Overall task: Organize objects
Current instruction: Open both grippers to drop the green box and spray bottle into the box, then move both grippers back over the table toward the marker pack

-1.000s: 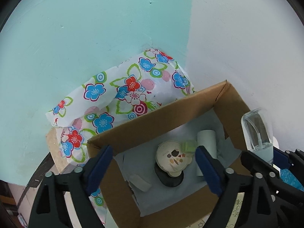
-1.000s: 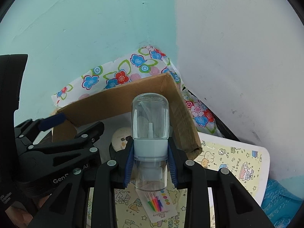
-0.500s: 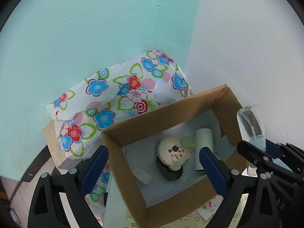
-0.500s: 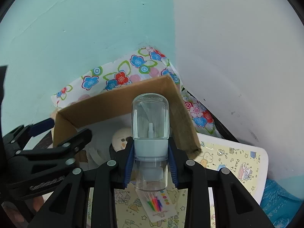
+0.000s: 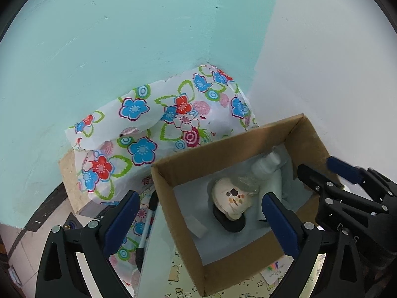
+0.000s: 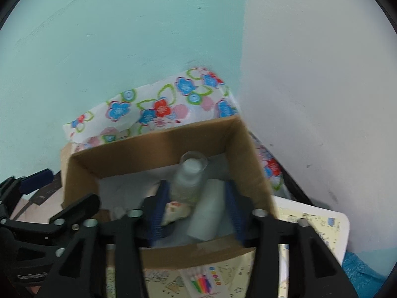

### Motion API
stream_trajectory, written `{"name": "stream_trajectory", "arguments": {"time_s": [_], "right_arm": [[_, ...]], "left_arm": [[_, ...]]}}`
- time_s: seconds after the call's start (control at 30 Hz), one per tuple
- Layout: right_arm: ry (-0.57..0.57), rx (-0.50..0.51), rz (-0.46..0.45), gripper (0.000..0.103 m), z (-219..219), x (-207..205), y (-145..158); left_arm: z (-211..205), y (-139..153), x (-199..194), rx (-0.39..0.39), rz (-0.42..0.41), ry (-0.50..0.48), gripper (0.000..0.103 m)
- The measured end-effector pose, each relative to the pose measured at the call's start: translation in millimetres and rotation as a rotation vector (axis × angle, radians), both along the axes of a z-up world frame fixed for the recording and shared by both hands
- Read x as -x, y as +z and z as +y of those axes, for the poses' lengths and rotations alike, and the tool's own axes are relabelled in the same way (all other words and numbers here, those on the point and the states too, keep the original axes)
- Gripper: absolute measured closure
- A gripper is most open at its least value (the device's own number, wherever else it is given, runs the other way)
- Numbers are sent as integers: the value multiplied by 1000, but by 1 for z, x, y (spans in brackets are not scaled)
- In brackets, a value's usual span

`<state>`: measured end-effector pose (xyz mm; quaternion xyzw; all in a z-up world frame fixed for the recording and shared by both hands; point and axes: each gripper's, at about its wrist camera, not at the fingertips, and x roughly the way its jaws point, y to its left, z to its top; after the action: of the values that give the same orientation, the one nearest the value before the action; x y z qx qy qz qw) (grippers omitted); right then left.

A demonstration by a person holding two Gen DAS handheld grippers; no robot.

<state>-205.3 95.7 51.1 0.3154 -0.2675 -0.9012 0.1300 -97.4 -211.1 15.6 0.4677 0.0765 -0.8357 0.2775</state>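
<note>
Left wrist view. Left tool spread wide, nothing between its blue pads, hovering over the near-left corner of the cardboard box. Inside the box, ahead and between the pads: a cream shell-shaped piece resting on a dark round base, a white roll just right of it, and the clear spray bottle lying beyond the roll, toward the far right corner. Right tool reaching in over the right wall of the box, pads apart. Floral cloth bunched against the teal wall beyond the box. Below the near wall, a printed desk mat; small lettering there too blurred to read.

Right wrist view, blurred. Right tool with jaws having just been opening, now partly spread; spray bottle lying in the box ahead of the pads, no longer pressed by them, so released. White roll between the pads, low and to the right of the bottle, untouched as far as can be told. Left tool off to the left, wide.

Step in hand, by judgement: dropping the bottle into the box, release just made. Next move likely: drawing the right tool up and clear of the box wall without nudging the roll, then picking another loose thing, perhaps the marker pack on the mat under the tool. White lettering on the left tool's arm, only partly visible and not legible.
</note>
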Motion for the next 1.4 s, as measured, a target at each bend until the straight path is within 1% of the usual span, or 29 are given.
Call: {"name": "stream_trajectory", "arguments": {"time_s": [0.03,0.1,0.23,0.3,0.4,0.5,0.67,0.73,0.83,0.93,1.03,1.13,1.27,1.4], "right_arm": [[-15,-3,0,28,4,-1,-2],[-32,6,5,21,9,-4,-5],[-40,38,-14,20,16,-10,-12],[-40,35,-21,20,17,-12,-13],[-55,8,-29,20,18,-18,-14],[-89,-9,-25,20,23,-30,-16],[-148,-26,4,20,44,-66,-21],[-157,-36,4,20,51,-78,-26],[-164,-49,-20,20,59,-94,-40],[-165,-50,-50,20,65,-109,-58],[-168,-56,-88,20,70,-122,-80],[-165,-40,-140,20,76,-132,-109],[-156,-26,-190,20,74,-139,-141],[-149,-38,-211,20,69,-142,-164]], "left_arm": [[0,0,0,-9,3,-5,4],[3,0,1,-11,5,-8,4],[11,-1,3,3,-1,-26,4],[15,-2,3,7,4,-19,4],[24,-2,4,15,5,-35,4],[37,-1,5,31,7,-60,4],[68,-2,1,86,9,-111,4],[82,-4,0,80,16,-139,4],[103,-7,-1,47,31,-188,4],[129,-12,-2,46,34,-243,3],[153,-25,-6,44,15,-289,2],[169,-46,-12,31,-14,-298,1],[176,-79,-19,-36,-41,-259,2],[176,-110,-28,-66,-64,-199,2]]}}
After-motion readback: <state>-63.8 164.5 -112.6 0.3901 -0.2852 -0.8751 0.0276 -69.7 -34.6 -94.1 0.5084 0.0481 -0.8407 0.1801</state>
